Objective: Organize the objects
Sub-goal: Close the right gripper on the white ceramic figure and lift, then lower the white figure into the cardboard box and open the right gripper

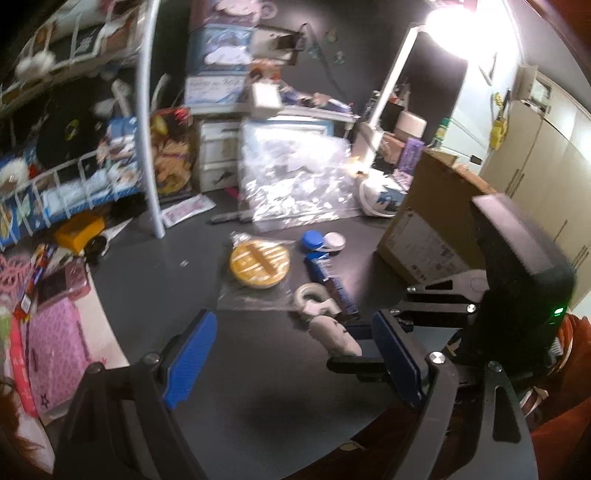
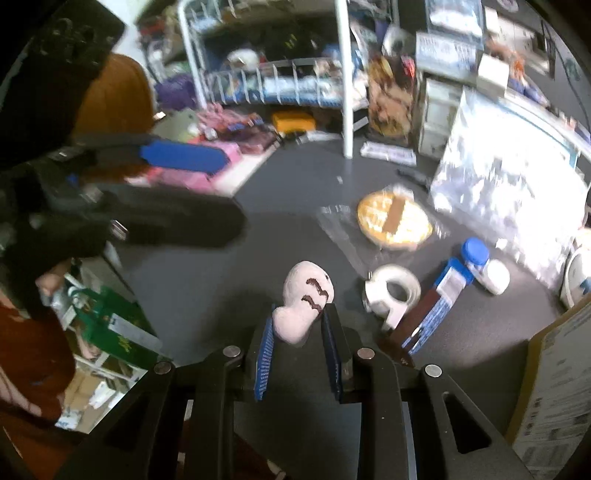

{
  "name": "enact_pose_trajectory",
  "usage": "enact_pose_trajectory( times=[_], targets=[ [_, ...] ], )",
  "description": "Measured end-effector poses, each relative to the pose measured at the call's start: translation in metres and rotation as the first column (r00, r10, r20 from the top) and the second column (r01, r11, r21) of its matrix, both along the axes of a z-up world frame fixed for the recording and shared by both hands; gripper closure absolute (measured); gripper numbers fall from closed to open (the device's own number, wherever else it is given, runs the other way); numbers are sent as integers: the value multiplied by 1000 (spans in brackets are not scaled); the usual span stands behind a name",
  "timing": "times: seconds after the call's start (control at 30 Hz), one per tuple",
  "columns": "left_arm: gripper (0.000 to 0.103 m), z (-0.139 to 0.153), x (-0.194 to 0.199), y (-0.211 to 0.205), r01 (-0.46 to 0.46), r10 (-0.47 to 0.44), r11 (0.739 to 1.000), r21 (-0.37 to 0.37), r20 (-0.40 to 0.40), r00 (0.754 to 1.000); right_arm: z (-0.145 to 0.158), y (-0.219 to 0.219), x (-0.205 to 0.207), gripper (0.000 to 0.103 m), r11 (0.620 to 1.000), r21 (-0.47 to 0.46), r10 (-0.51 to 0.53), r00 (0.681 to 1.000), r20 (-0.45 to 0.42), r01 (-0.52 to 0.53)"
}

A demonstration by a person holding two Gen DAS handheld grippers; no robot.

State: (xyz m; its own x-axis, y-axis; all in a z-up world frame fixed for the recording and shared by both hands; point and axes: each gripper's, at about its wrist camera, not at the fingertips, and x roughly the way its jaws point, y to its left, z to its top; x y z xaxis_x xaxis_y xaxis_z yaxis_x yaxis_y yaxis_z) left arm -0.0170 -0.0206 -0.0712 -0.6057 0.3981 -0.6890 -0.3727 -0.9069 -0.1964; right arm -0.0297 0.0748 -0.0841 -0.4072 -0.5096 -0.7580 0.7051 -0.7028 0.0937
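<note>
Right gripper clamping pale figurine, left gripper seemingly spread

Room dim. Single strong lamp upper right in left view, blown out. Glare off plastic sheet in both views. Motion blur throughout, worst at periphery. Heavy fisheye curvature, black vignette corners. Soft shadows on dark tabletop

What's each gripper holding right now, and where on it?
The right gripper pinches the pale pink figurine by its narrow lower end; its marked head sticks out forward. The left gripper is open, holding nothing.
</note>
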Motion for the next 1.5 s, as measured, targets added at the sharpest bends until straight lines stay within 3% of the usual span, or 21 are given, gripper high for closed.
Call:
enact_pose_trajectory(
  times=[0.17, 0.33, 0.57, 0.73, 1.0, 1.37, 1.4, 1.43, 1.5],
  targets=[
    [24, 28, 1, 20, 75, -73, 996, 55, -45, 996, 40, 9, 14, 83, 998, -40, 39, 996, -78, -42],
    [52, 54, 1, 48, 143, -138, 988, 56, -85, 987, 75, 29, 20, 83, 997, -62, 32, 985, -172, -43],
    [70, 82, -13, 95, 226, -219, 973, 38, -123, 968, 106, 69, 23, 82, 998, -70, -16, 963, -271, -3],
    [71, 95, -27, 137, 282, -278, 959, 13, -133, 951, 119, 106, 21, 83, 996, -69, -70, 951, -301, 51],
    [71, 101, -58, 204, 368, -367, 930, -9, -105, 924, 126, 174, 6, 82, 985, -83, -171, 945, -279, 154],
    [70, 92, -81, 247, 407, -408, 913, -28, -53, 911, 118, 217, -9, 79, 972, -62, -234, 948, -215, 226],
    [63, 91, -82, 248, 402, -403, 915, -39, -52, 914, 117, 219, -10, 78, 970, -64, -241, 948, -207, 233],
    [51, 91, -83, 248, 394, -397, 918, -49, -55, 916, 116, 221, -11, 72, 969, -64, -246, 948, -200, 238],
    [36, 91, -84, 247, 385, -388, 921, -50, -66, 919, 115, 223, -12, 58, 966, -59, -260, 946, -193, 253]
  ],
)
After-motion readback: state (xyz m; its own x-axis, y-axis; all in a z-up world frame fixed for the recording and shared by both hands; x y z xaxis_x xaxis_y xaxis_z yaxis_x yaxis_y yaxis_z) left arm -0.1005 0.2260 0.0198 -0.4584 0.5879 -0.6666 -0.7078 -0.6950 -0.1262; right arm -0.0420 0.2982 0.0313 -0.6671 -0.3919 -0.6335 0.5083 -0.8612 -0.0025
